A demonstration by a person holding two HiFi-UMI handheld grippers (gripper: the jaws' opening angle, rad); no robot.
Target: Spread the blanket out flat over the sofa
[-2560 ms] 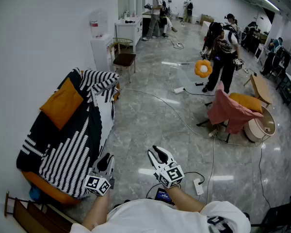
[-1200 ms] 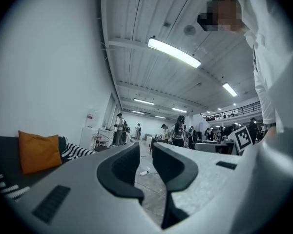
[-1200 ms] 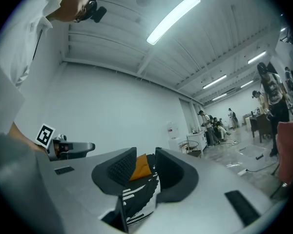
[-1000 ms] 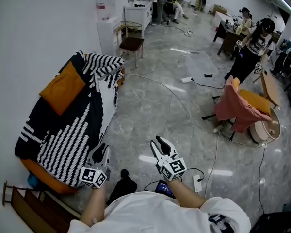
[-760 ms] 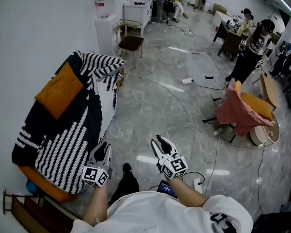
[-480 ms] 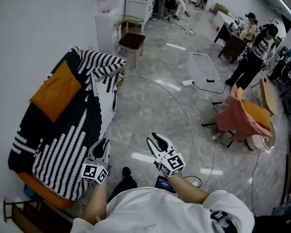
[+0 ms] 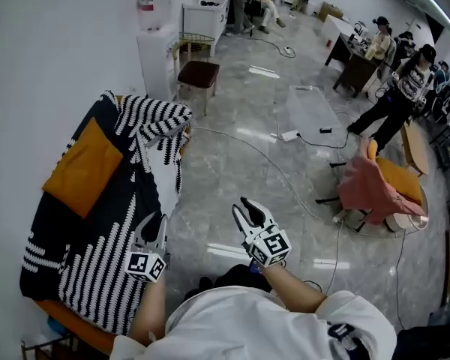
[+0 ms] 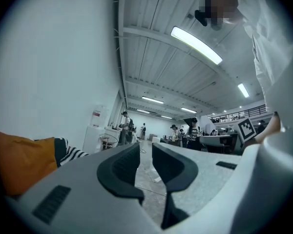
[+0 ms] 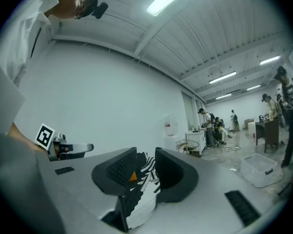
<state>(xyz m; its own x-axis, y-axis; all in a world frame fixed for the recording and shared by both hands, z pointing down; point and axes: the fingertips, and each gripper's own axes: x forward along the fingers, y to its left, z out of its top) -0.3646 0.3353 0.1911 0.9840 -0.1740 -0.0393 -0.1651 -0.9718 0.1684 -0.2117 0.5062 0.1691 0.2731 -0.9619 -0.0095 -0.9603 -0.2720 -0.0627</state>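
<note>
Head view: blanket (image 7: pixel 105 227) lies rumpled over sofa (image 7: pixel 75 322), bunched at its far end, left gripper (image 7: pixel 154 222) at its edge and right gripper (image 7: pixel 247 207) over floor (image 7: pixel 232 156), both level, presumably to reach an edge; left gripper view: jaws apart, empty; right gripper view: jaws apart, empty, blanket (image 9: pixel 145 178) ahead

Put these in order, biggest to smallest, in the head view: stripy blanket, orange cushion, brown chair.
1. stripy blanket
2. orange cushion
3. brown chair, but it stands farther from the camera, so it may only look smaller than the cushion.
</note>
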